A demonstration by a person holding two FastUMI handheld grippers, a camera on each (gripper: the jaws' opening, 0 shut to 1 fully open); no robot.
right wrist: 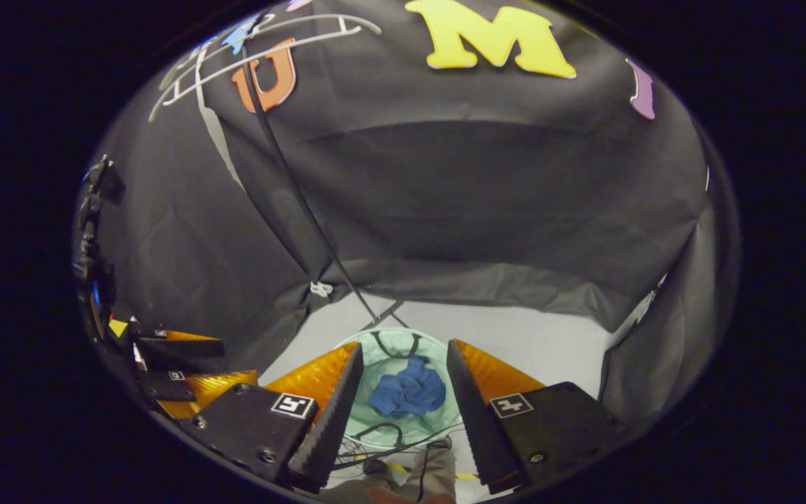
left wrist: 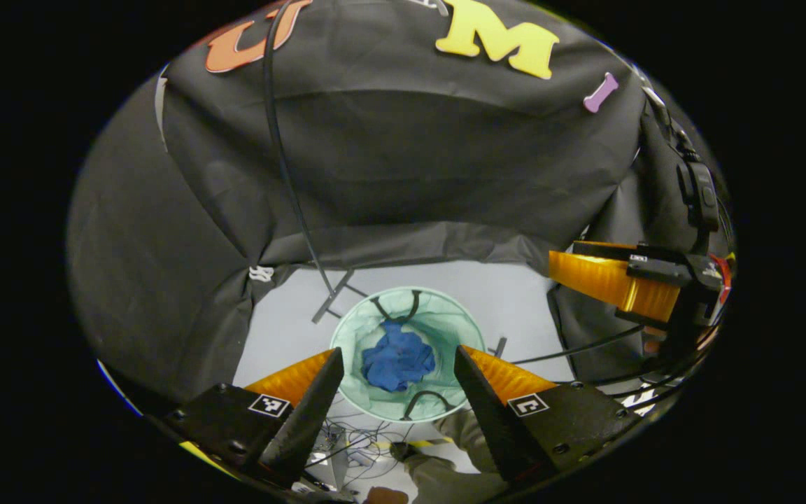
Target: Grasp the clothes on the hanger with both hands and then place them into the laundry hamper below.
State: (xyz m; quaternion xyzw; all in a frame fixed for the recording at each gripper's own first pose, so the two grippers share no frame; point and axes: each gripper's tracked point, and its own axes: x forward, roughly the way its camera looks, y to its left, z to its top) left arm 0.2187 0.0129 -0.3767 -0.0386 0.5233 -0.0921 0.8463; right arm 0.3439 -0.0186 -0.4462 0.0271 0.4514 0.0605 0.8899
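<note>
A crumpled blue garment [left wrist: 397, 360] lies at the bottom of the pale green mesh hamper [left wrist: 354, 329] on the floor. My left gripper [left wrist: 398, 358] hangs high above it, open, with nothing between its fingers. From the right gripper view the same blue garment [right wrist: 408, 393] rests inside the hamper [right wrist: 438, 350], and my right gripper [right wrist: 404, 353] is open over it, holding nothing. The right gripper [left wrist: 571, 269] also shows at the right edge of the left gripper view. A white bare hanger [right wrist: 263, 49] hangs at the upper left on a black stand pole [right wrist: 291, 189].
The stand's black pole [left wrist: 284, 161] runs down to feet beside the hamper on the grey floor [left wrist: 508, 294]. Black cloth walls close the booth on three sides. Cables [left wrist: 571, 350] trail on the floor at right. A person's legs [left wrist: 459, 455] stand just below the hamper.
</note>
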